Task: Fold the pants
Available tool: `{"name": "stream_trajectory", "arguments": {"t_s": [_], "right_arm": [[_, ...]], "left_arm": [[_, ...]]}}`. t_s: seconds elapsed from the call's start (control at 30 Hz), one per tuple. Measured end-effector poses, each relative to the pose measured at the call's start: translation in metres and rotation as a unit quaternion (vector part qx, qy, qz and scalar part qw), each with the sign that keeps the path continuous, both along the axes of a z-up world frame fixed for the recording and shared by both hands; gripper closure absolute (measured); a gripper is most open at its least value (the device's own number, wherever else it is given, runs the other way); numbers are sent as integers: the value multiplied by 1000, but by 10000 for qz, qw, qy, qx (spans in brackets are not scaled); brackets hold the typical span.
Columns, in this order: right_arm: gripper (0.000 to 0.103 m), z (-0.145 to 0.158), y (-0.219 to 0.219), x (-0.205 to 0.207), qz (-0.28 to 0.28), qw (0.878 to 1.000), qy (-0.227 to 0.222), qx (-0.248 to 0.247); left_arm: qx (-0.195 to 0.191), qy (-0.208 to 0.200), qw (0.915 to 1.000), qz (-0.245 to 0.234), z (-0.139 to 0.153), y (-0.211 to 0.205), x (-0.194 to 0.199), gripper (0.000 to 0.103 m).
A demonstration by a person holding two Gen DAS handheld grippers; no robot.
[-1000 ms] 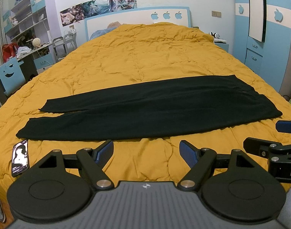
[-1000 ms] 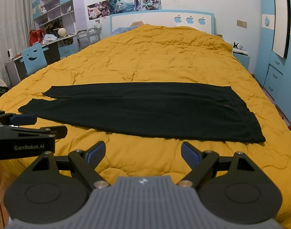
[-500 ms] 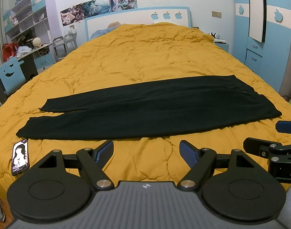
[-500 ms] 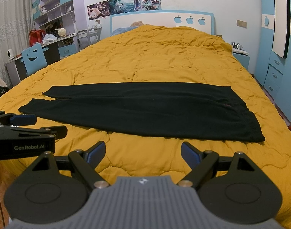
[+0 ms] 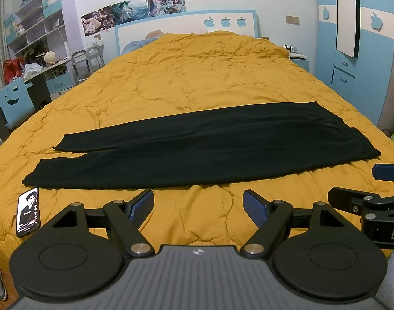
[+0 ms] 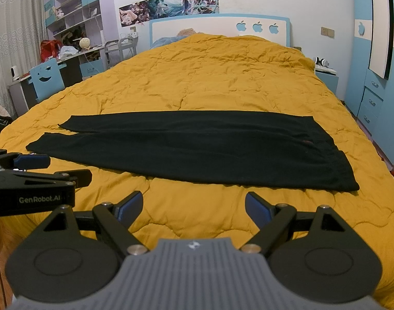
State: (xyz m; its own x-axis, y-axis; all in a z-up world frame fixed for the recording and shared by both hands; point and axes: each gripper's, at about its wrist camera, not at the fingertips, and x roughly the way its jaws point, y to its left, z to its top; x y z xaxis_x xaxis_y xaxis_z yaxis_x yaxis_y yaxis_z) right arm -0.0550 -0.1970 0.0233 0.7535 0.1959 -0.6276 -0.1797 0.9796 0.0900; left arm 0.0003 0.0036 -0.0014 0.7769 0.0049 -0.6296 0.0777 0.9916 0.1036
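Black pants (image 5: 186, 144) lie flat across the orange quilt (image 5: 197, 77), waistband to the right, the two leg ends to the left; they also show in the right wrist view (image 6: 197, 147). My left gripper (image 5: 198, 201) is open and empty, above the quilt just short of the pants' near edge. My right gripper (image 6: 193, 202) is open and empty, also just short of the near edge. Each gripper shows at the side of the other's view: the right one (image 5: 372, 188), the left one (image 6: 49, 168).
A phone (image 5: 28, 211) lies on the quilt's near left corner, below the leg ends. A desk and blue chair (image 5: 14, 103) stand left of the bed. A blue wardrobe (image 5: 362, 38) and nightstand stand on the right. The headboard (image 5: 186, 25) is at the far end.
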Motion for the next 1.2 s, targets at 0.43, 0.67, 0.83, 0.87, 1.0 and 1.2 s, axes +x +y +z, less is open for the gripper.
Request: {"name": "stream_trajectory", "arguments": {"t_s": [0.43, 0.67, 0.83, 0.87, 1.0, 1.2], "right_arm": [[21, -4, -2, 0, 5, 10000, 0, 1], [21, -3, -1, -1, 9, 10000, 4, 5], [21, -7, -2, -2, 11, 10000, 27, 14], [21, -7, -2, -2, 8, 10000, 36, 18], [21, -10, -2, -2, -6, 10000, 65, 18], [21, -15, -18, 13, -18, 9999, 52, 97]], "left_arm": [[-5, 2, 10000, 3, -2, 5, 1, 11], [-1, 2, 10000, 2, -3, 8, 1, 11], [0, 35, 10000, 2, -1, 12, 1, 11], [-5, 44, 10000, 2, -3, 13, 2, 11], [9, 104, 9999, -27, -5, 13, 4, 11], [136, 114, 9998, -88, -17, 20, 20, 14]]}}
